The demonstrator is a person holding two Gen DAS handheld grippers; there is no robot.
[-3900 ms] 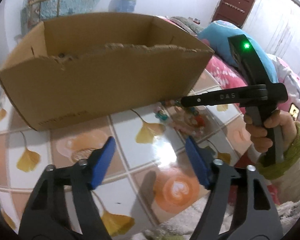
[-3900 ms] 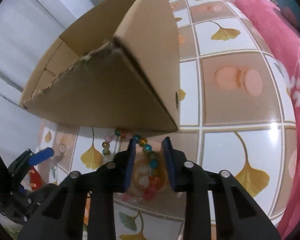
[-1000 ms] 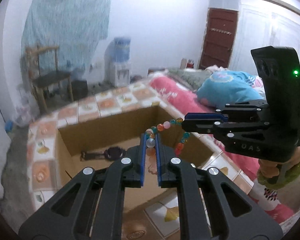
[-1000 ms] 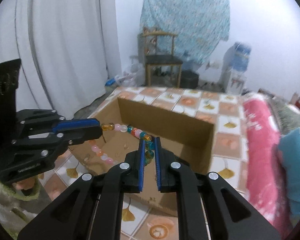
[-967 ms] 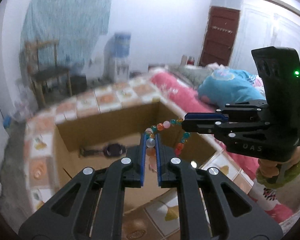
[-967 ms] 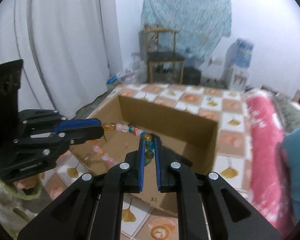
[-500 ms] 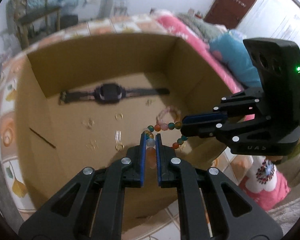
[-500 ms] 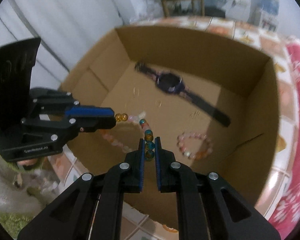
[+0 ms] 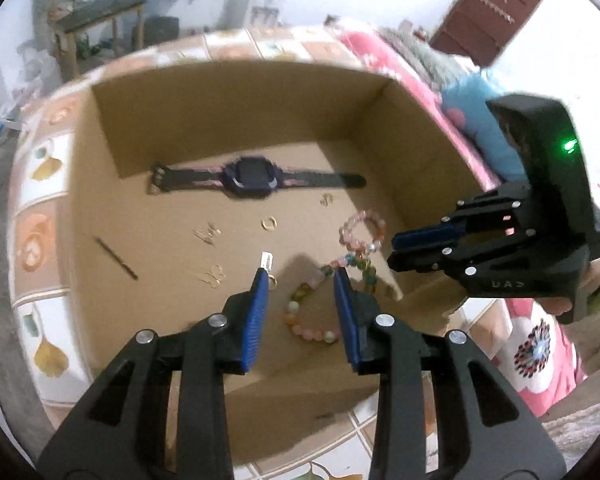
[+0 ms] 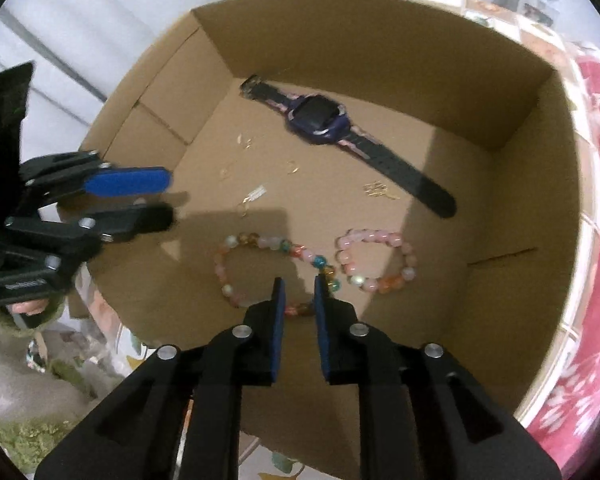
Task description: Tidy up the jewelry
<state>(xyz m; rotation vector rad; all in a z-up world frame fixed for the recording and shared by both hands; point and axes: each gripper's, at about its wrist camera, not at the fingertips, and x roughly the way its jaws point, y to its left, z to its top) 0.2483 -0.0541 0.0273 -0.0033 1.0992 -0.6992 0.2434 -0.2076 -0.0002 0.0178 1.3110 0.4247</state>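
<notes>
Both hand-held grippers, left (image 9: pixel 300 276) and right (image 10: pixel 299 284), were opening over the brown cardboard box (image 10: pixel 540 200) — dropping the multicoloured bead bracelet (image 10: pixel 260 272) at 9 o'clock of the pink one (image 10: pixel 374 260).

Both grippers reach down into the open-topped cardboard box (image 10: pixel 380 40), whose four walls close off every sideways approach. Directly below the right gripper (image 10: pixel 299 284) lies the multicoloured bead bracelet (image 10: pixel 260 244), with the pink bracelet (image 10: pixel 374 258) just to its right. Farther ahead the watch (image 10: pixel 320 118) crosses the floor; bare cardboard lies ahead left.
</notes>
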